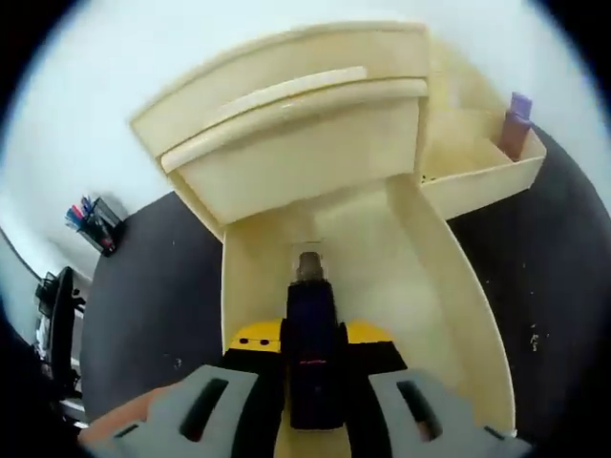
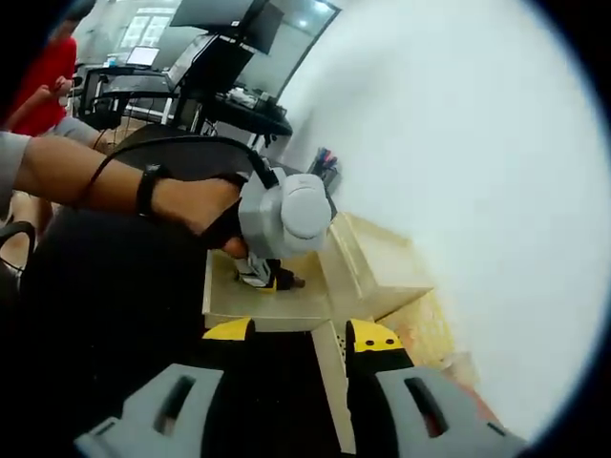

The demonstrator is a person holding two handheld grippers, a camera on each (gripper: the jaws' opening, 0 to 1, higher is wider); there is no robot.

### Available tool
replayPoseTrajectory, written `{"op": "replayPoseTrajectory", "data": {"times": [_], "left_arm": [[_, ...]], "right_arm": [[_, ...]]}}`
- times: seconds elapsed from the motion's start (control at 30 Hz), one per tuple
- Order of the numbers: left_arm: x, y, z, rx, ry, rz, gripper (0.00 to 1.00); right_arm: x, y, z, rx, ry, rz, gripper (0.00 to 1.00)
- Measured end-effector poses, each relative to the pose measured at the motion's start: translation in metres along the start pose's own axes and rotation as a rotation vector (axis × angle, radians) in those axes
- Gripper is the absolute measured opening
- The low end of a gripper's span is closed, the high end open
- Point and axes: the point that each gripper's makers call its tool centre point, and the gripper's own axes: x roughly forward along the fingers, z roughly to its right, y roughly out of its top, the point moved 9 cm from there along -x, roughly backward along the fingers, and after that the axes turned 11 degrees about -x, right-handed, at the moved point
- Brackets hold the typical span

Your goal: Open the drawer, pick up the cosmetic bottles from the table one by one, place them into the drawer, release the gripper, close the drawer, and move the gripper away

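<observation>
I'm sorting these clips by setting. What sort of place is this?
Probably an office or lab: a dark table bearing a wooden drawer organiser, a pen holder, and desks with monitors behind.

The open drawer [image 1: 434, 286] is walled at both sides, with the cabinet front [image 1: 296, 157] blocking ahead.

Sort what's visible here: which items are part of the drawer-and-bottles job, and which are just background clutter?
Part of the job:
- open drawer
- dark cosmetic bottle, gripped by the left gripper over the drawer
- right gripper, jaws apart, holding nothing

Just lying about:
- purple-capped bottle in the organiser's side compartment
- pen holder on the dark table
- monitor on a far desk
</observation>
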Motion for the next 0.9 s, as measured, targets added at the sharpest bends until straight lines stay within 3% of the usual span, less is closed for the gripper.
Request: {"op": "replayPoseTrajectory", "data": {"times": [0.23,0.27,0.4,0.5,0.77,0.9], "left_arm": [[-0.017,0.005,0.008,0.012,-0.036,0.041,0.16],[-0.032,0.011,0.011,0.012,-0.059,0.067,0.16],[-0.057,0.017,0.010,0.011,-0.068,0.104,0.16],[-0.070,0.017,0.005,0.007,-0.070,0.098,0.16],[-0.107,0.000,-0.027,-0.030,-0.044,0.115,0.16],[-0.120,-0.015,-0.057,-0.053,0.004,0.117,0.16]], "right_arm": [[-0.001,-0.001,0.003,-0.003,-0.009,-0.008,0.33],[-0.002,-0.002,0.003,-0.005,-0.012,-0.011,0.33],[-0.003,-0.001,0.001,-0.010,-0.011,-0.011,0.33],[-0.002,0.000,-0.001,-0.017,-0.008,-0.014,0.33],[-0.004,0.001,-0.008,-0.035,-0.012,-0.031,0.33],[-0.002,0.002,-0.011,-0.046,-0.007,-0.042,0.33]]}}
